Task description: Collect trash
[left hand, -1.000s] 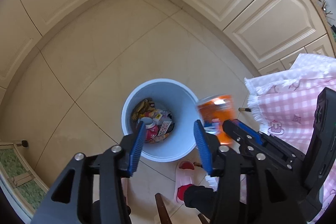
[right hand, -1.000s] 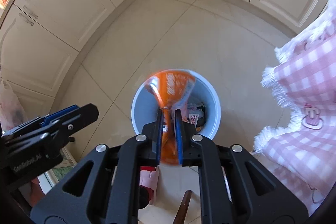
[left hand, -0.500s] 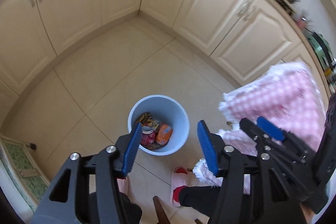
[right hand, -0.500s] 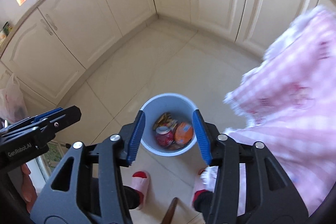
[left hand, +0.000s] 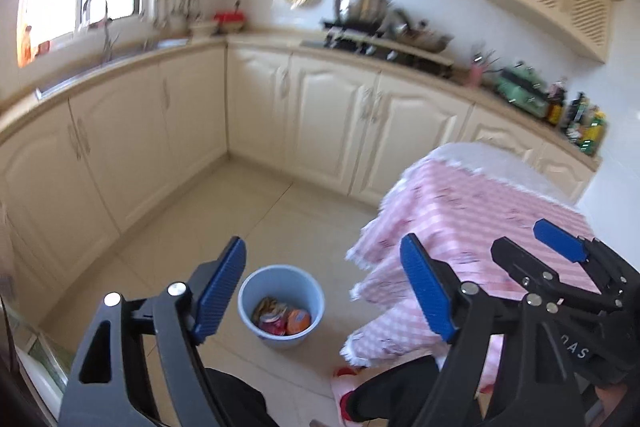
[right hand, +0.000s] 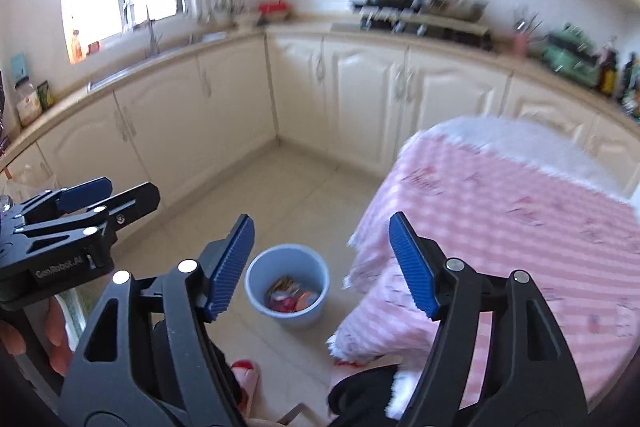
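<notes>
Cream kitchen floor holds the round blue plastic bin (left hand: 281,301); both tongs, left (left hand: 322,293) and right (right hand: 322,265), have just spread, empty; scan the pink checked bench (right hand: 520,211) slowly.

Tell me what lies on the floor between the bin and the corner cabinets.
Nothing: only bare floor tiles between the bin and the cabinets, clearest in the left wrist view.

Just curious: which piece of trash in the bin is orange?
The round-looking packet on the right inside the blue bin; the trash beside it is red.
</notes>
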`<state>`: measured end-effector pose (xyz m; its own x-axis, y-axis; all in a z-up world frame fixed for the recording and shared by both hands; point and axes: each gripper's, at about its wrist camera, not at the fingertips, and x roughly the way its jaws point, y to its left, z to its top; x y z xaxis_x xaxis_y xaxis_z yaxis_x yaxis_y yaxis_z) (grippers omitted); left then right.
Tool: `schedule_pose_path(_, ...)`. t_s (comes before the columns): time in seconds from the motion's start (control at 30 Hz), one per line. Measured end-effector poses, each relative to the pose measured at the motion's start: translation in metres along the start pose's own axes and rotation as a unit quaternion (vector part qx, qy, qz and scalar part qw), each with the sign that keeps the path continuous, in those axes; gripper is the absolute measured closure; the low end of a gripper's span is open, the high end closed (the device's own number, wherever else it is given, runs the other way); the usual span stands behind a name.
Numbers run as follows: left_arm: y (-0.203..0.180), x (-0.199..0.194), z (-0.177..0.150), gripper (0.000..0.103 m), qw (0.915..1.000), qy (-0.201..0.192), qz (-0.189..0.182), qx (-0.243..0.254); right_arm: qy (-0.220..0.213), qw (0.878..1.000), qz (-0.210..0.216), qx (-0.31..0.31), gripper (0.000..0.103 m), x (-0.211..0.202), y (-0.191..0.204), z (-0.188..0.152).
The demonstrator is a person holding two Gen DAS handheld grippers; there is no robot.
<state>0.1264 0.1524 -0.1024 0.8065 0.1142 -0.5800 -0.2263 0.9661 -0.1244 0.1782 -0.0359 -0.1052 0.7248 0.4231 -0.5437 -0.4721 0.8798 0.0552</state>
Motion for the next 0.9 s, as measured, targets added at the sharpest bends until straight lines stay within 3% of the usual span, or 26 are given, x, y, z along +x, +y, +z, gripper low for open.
schedule_pose_path(0.17,-0.031,-0.06,0.0,0.024,0.999,-0.042,-0.01,0.01,-0.056,0.998,-0.018,0.014,0.028,-0.077,-0.011,-0.005)
schedule_pose_path(0.47,-0.074,-0.139,-0.009,0.013,0.9926,-0.103,-0.038,0.052,-0.124,0.991,-0.058,0.008,0.024,-0.167,-0.016,-0.012)
schedule_pose_path(0.63,-0.086,-0.171,-0.012,0.013,0.9884,-0.129,-0.059,0.054,-0.162,0.984,-0.08,0.009,0.02,-0.205,-0.017,-0.016)
schedule_pose_path(0.9,-0.093,-0.194,-0.015,0.013,0.9855,-0.153,-0.041,0.061,-0.192,0.976,-0.1,0.003,0.018,-0.236,-0.018,-0.019)
